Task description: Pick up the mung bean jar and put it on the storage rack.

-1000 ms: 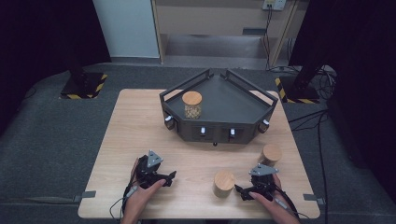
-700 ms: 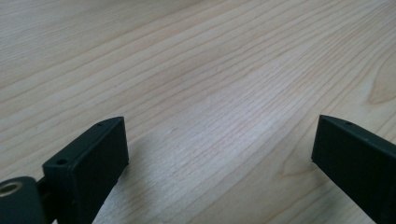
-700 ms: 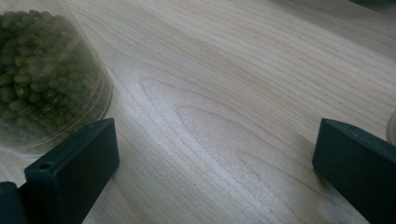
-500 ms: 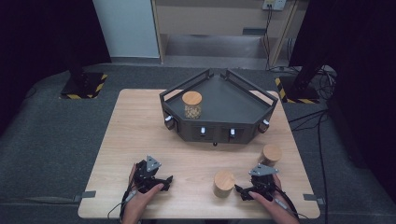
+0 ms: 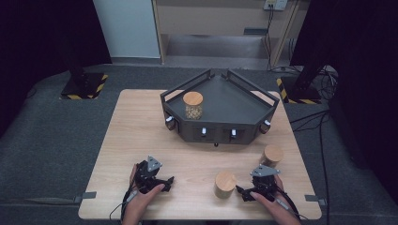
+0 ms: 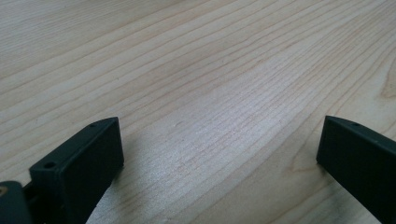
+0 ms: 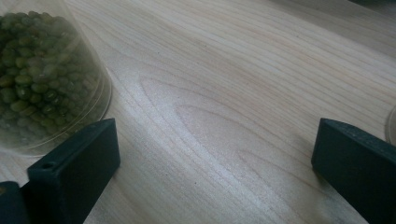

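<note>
Wooden table (image 5: 141, 126); left gripper (image 5: 162, 183) fingers apart; right gripper (image 5: 241, 192) beside jar (image 5: 225, 184)

I see a clear jar (image 5: 225, 185) of green beans with a round wooden lid, standing upright low and right of centre on the counter (image 5: 141, 136). A second wooden-lidded jar (image 5: 271, 156) stands upright just above and right of it, apart.

Left gripper (image 5: 162, 183) fingers wider; right gripper (image 5: 242, 192) fingers narrower.
</note>
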A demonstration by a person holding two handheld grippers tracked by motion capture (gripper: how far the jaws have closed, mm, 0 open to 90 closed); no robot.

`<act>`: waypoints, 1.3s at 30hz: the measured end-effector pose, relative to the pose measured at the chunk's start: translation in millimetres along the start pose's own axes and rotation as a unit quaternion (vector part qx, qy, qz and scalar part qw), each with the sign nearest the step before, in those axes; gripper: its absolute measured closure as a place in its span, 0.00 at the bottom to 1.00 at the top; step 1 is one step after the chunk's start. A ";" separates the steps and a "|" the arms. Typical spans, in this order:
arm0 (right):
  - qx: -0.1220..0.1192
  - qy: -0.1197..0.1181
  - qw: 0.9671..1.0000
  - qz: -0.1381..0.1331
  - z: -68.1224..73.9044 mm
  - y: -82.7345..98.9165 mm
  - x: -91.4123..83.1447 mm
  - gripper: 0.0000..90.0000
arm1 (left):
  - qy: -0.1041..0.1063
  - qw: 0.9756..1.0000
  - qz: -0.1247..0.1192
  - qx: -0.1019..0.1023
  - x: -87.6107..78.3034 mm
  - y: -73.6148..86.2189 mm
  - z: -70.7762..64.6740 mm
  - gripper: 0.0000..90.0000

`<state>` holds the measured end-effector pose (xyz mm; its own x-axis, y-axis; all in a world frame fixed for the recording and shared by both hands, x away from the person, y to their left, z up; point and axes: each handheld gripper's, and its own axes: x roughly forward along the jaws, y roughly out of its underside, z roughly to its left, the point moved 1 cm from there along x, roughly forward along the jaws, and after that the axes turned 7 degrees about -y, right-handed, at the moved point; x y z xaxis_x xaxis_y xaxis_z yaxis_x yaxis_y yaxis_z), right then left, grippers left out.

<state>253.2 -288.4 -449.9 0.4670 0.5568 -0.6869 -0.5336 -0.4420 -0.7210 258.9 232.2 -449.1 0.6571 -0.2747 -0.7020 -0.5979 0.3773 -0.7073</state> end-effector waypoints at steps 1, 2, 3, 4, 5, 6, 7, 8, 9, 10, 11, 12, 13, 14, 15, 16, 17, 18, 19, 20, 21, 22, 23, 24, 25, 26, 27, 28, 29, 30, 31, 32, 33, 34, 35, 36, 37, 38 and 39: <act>0.003 0.001 1.000 -0.002 0.2 0.8 -0.6 0.03 | 0.000 1.000 0.000 0.000 0.0 -0.1 0.0 0.00; 0.004 0.000 1.000 -0.002 0.2 1.2 -1.6 0.03 | 0.000 1.000 0.000 0.000 0.0 -0.1 0.1 0.00; 0.005 -0.002 1.000 0.000 0.0 1.2 -3.0 0.03 | 0.000 1.000 0.000 0.000 0.0 -0.1 0.1 0.00; 0.007 -0.004 1.000 0.002 -0.5 1.1 -4.6 0.03 | 0.000 1.000 0.000 0.000 0.1 -0.1 0.2 0.00; 0.008 -0.005 1.000 0.000 -1.0 2.2 -6.4 0.03 | 0.000 1.000 0.000 0.000 0.1 -0.2 0.2 0.00; 0.010 -0.007 1.000 0.000 -1.5 2.8 -8.5 0.03 | 0.001 1.000 0.000 0.000 0.1 -0.2 0.3 0.00; 0.008 -0.007 1.000 -0.001 -1.8 3.4 -10.7 0.03 | 0.001 1.000 0.000 0.001 0.1 -0.2 0.4 0.00; 0.007 -0.006 1.000 -0.001 -1.9 3.7 -13.4 0.03 | 0.001 1.000 0.000 0.001 0.1 -0.2 0.3 0.00; 0.008 -0.005 1.000 -0.002 -2.1 3.5 -16.2 0.03 | 0.001 1.000 0.000 0.001 0.1 -0.2 0.3 0.00; 0.008 -0.005 1.000 -0.002 -2.1 3.5 -16.2 0.03 | 0.001 1.000 0.000 0.001 0.1 -0.2 0.3 0.00; 0.006 -0.006 1.000 -0.004 -2.5 3.1 -20.0 0.03 | 0.001 1.000 0.000 0.001 0.1 -0.2 0.3 0.00; 0.004 -0.006 1.000 -0.004 -2.4 2.9 -21.6 0.03 | 0.001 1.000 0.000 0.001 0.2 -0.1 0.3 0.00; 0.003 -0.007 1.000 -0.005 -2.0 2.7 -23.3 0.03 | 0.001 1.000 0.000 0.001 0.2 -0.1 0.3 0.00; 0.001 -0.007 1.000 -0.010 -0.6 3.5 -27.8 0.03 | 0.001 1.000 0.000 0.001 0.2 -0.2 0.3 0.00; 0.002 -0.009 1.000 -0.012 -0.4 4.0 -29.5 0.03 | 0.001 1.000 0.000 0.001 0.2 -0.2 0.3 0.00; 0.001 -0.010 1.000 -0.013 0.6 4.4 -32.0 0.03 | 0.001 1.000 0.000 0.001 0.2 -0.2 0.3 0.00; -0.001 -0.010 1.000 -0.015 1.6 4.9 -33.4 0.03 | 0.001 1.000 0.000 0.001 0.2 -0.2 0.3 0.00; -0.001 -0.011 1.000 -0.016 2.8 5.5 -35.3 0.03 | 0.001 1.000 0.000 0.001 0.2 -0.1 0.3 0.00; 0.000 -0.011 1.000 -0.017 4.3 6.2 -37.1 0.03 | 0.000 1.000 0.000 0.001 0.2 -0.2 0.2 0.00; -0.002 -0.011 1.000 -0.018 6.1 6.9 -38.8 0.03 | 0.000 1.000 0.000 0.000 0.2 -0.2 0.0 0.00; -0.003 -0.012 1.000 -0.018 7.8 7.1 -40.3 0.03 | 0.000 1.000 0.000 0.000 0.3 -0.3 -0.1 0.00; -0.005 -0.015 1.000 -0.018 9.9 7.4 -42.0 0.03 | 0.000 1.000 0.000 0.000 0.4 -0.4 0.0 0.00; -0.007 -0.016 1.000 -0.019 11.2 7.4 -43.0 0.03 | 0.000 1.000 0.000 0.000 0.4 -0.5 0.1 0.00; -0.008 -0.017 1.000 -0.019 13.1 7.3 -44.3 0.03 | 0.000 1.000 0.000 0.000 0.5 -0.6 0.1 0.00; -0.012 -0.019 1.000 -0.020 14.9 6.9 -45.7 0.03 | 0.000 1.000 0.000 0.000 0.6 -0.7 0.2 0.00; -0.011 -0.020 1.000 -0.021 16.1 6.7 -46.3 0.03 | 0.000 1.000 0.000 0.000 0.7 -0.8 0.3 0.00; -0.012 -0.023 0.999 -0.021 17.4 6.1 -47.1 0.03 | 0.000 1.000 0.000 0.001 0.8 -0.9 0.4 0.00; -0.016 -0.025 0.999 -0.022 19.2 5.1 -48.0 0.03 | 0.000 1.000 0.000 0.001 0.9 -0.9 0.4 0.00; -0.019 -0.025 0.999 -0.022 20.7 4.5 -48.4 0.03 | 0.000 1.000 0.000 0.001 0.9 -1.0 0.4 0.00; -0.021 -0.026 0.999 -0.022 22.5 3.4 -49.2 0.03 | 0.000 1.000 0.000 0.001 1.0 -1.0 0.5 0.00; -0.023 -0.027 0.999 -0.022 23.5 2.6 -49.7 0.03 | 0.000 1.000 0.000 0.001 1.0 -1.1 0.5 0.00; -0.024 -0.028 0.999 -0.022 24.7 1.8 -50.0 0.03 | 0.000 1.000 0.000 0.000 1.1 -0.9 0.3 0.00; -0.026 -0.029 0.999 -0.022 26.0 0.9 -50.0 0.03 | 0.000 1.000 0.000 0.001 1.1 -1.1 0.4 0.00; -0.028 -0.031 0.999 -0.022 27.6 -0.1 -49.7 0.03 | 0.000 1.000 0.000 0.000 1.1 -0.9 0.3 0.00; -0.029 -0.033 0.999 -0.022 28.7 -0.9 -49.6 0.03 | 0.000 1.000 0.000 0.001 1.1 -1.1 0.4 0.00; -0.033 -0.036 0.999 -0.023 29.7 -1.5 -49.1 0.03 | 0.000 1.000 0.000 0.001 1.1 -1.1 0.4 0.00; -0.036 -0.039 0.998 -0.023 31.2 -2.4 -48.6 0.03 | 0.000 1.000 0.000 0.001 1.1 -1.1 0.4 0.00; -0.038 -0.041 0.998 -0.023 32.8 -3.5 -47.9 0.03 | 0.000 1.000 0.000 0.000 1.1 -0.9 0.3 0.00; -0.042 -0.044 0.998 -0.024 34.2 -4.2 -46.9 0.03 | 0.000 1.000 0.000 0.000 1.1 -0.9 0.3 0.00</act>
<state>209.4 -288.6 -411.5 0.4255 0.6371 -0.6427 -0.4497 -0.4674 -0.7611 260.3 231.8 -449.3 0.6575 -0.2746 -0.7016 -0.5976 0.3770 -0.7076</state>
